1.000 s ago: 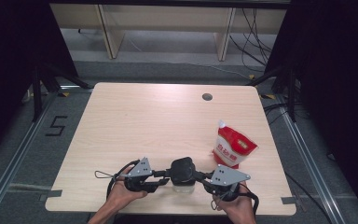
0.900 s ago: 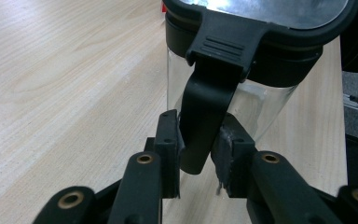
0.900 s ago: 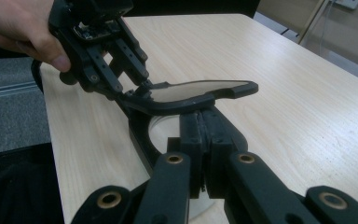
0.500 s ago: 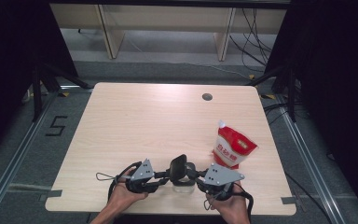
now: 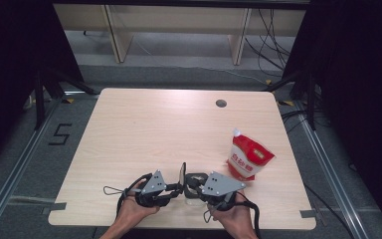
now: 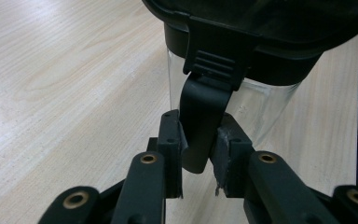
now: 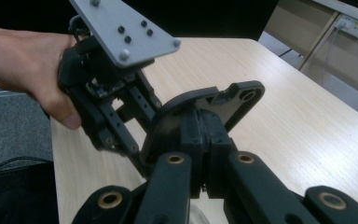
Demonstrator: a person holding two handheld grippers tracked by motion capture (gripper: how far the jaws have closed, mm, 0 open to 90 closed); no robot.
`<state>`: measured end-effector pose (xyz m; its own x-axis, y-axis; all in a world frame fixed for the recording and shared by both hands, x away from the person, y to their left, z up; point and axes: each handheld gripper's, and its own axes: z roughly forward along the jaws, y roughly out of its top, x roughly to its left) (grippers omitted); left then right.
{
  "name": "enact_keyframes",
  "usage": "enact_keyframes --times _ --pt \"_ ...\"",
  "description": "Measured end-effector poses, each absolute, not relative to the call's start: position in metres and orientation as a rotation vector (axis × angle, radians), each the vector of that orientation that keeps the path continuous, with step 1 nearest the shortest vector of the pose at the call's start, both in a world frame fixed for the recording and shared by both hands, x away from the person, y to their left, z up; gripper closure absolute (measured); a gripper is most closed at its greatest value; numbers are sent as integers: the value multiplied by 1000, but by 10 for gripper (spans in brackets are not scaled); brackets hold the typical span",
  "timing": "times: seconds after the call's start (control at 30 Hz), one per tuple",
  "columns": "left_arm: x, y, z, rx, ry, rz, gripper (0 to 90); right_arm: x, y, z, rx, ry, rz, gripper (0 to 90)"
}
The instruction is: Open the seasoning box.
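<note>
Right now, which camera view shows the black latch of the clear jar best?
The left gripper view: the latch hangs close, pinched between its jaws. The high view shows the jar small between both grippers. The right gripper view shows its lid.

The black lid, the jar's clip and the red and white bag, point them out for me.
black lid [image 7: 200, 105], right gripper view, its raised underside.
clip [image 6: 200, 126], left gripper view, the strap between the pads.
red and white bag [image 5: 248, 159], high view, its printed front.

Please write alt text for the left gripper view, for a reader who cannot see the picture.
The left gripper pinches a black latch tab that hangs from the black lid of a clear container. The container stands on a light wooden table.
</note>
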<state>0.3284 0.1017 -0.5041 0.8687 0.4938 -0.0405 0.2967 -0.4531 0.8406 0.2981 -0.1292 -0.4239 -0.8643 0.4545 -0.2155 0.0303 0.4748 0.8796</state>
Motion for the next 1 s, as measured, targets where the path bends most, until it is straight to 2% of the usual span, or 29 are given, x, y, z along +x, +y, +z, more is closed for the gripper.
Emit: enact_keyframes --times 1.0 --pt "325 100 -505 2056 624 272 740 304 -105 -424 355 2338 1363 895"
